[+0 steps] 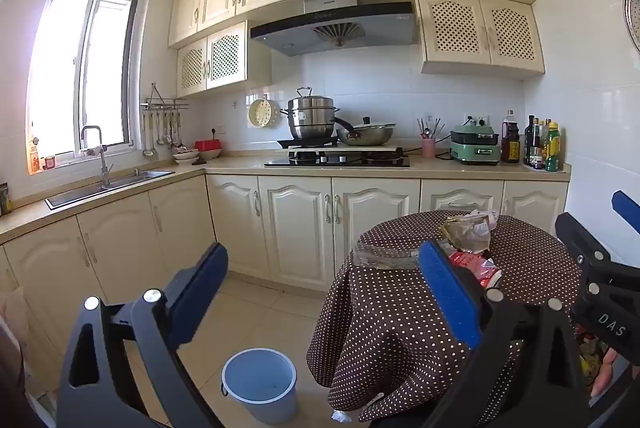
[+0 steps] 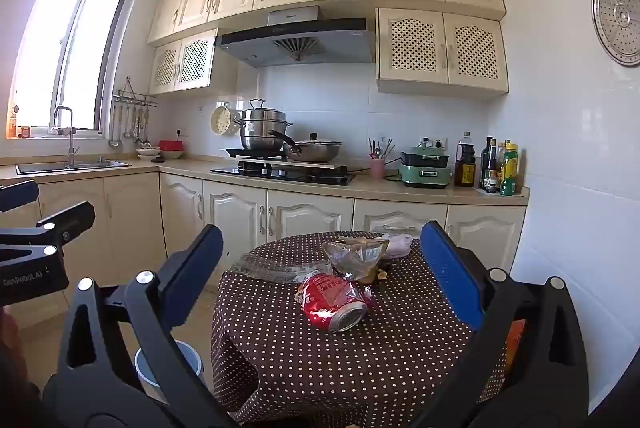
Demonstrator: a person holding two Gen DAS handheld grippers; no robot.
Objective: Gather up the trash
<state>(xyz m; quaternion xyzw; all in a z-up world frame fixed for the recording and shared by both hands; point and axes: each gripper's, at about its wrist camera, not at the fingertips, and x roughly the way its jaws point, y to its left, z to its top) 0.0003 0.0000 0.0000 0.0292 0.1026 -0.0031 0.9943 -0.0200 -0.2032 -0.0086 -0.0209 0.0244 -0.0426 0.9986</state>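
Note:
A crushed red can [image 2: 334,302] lies on a small round table with a brown polka-dot cloth [image 2: 320,360]. Behind it lie a crumpled clear-brown wrapper [image 2: 356,256], a flat clear plastic wrapper [image 2: 272,268] and a pale bag [image 2: 396,242]. My right gripper [image 2: 320,276] is open, held above the table's near side, with the can between its fingers' line of sight. My left gripper [image 1: 324,288] is open, left of the table, above the floor. The can [image 1: 476,266] and wrapper [image 1: 468,230] show past its right finger. A light blue bin [image 1: 260,384] stands on the floor left of the table.
Cream kitchen cabinets and a counter [image 1: 240,165] run along the far wall, with a stove [image 1: 336,157], pots, bottles [image 1: 540,145] and a sink [image 1: 108,183]. The bin also shows in the right wrist view [image 2: 188,356]. The tiled floor [image 1: 256,312] lies between table and cabinets.

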